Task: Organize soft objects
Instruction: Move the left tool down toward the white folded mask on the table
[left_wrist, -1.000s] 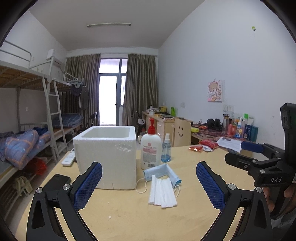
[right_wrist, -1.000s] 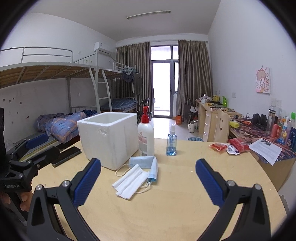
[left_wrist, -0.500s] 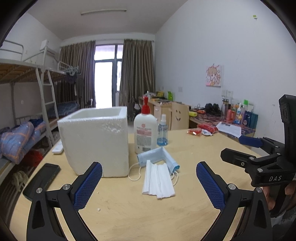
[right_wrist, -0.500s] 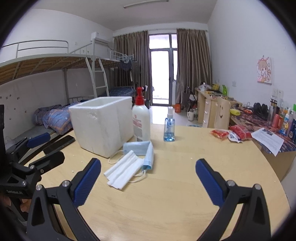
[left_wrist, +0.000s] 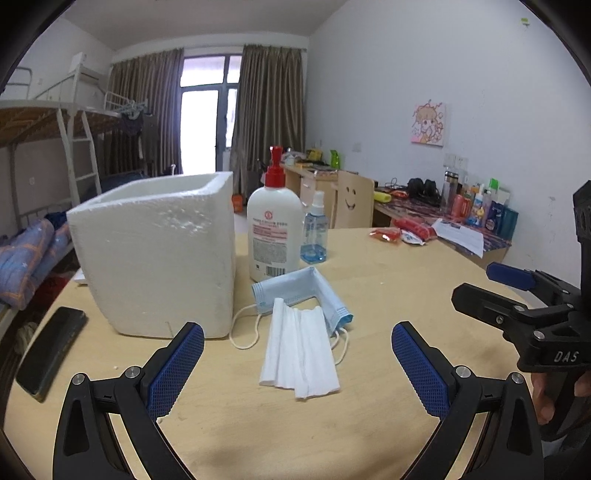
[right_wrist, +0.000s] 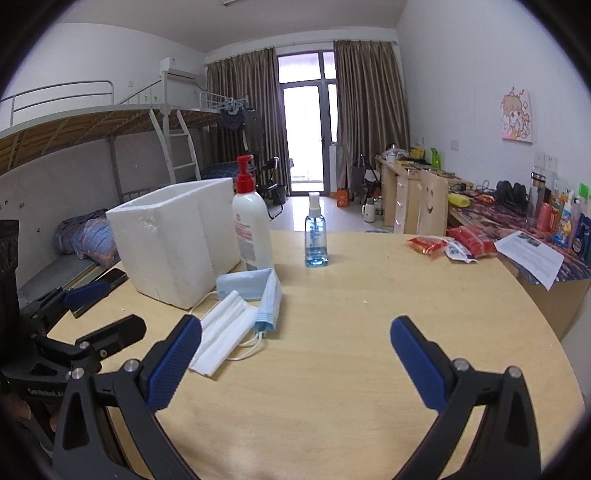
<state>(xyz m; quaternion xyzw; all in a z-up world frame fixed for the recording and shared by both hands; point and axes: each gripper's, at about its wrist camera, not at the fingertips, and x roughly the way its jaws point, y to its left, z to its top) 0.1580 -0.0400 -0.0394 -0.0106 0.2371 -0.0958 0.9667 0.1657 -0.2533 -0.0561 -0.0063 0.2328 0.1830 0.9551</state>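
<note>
Two grippers: both hang over the near edge of the counter, jaws spread wide apart, nothing between them.
Counter (left_wrist: 369, 280): pale wood with a rounded edge; it carries everything named below.
Foam box (left_wrist: 159, 254): white, open-topped, upright at the left of the counter; the left wrist view shows its broad front face, the right wrist view (right_wrist: 173, 247) shows it corner-on.
Left gripper (left_wrist: 297, 363): blue pads on black arms, pointed at the masks; the right wrist view catches it from the side (right_wrist: 96, 310), low at the left edge.
Right gripper (right_wrist: 295, 356): aimed at bare counter to the right of the masks; in the left wrist view its black body marked "DAS" (left_wrist: 517, 295) shows at the right, with part of a hand (left_wrist: 546, 398) on the handle.
Pump bottle (left_wrist: 273, 225): white with a red top, upright, just right of the foam box.
Phone (left_wrist: 51, 354): dark slab lying flat left of the box; mostly hidden behind the left gripper in the right wrist view.
White mask (left_wrist: 299, 358): folded and pleated, flat on the counter in front of the pump bottle, its far end overlapping the blue mask.
Blue mask (left_wrist: 306, 291): folded into an angle, lying between the white mask and the pump bottle, ear loops trailing on the counter.
Spray bottle (left_wrist: 314, 232): small, clear with blue liquid, upright right of the pump bottle.
Red snack packets (right_wrist: 450, 243): at the far right of the counter; plainer in the right wrist view.
</note>
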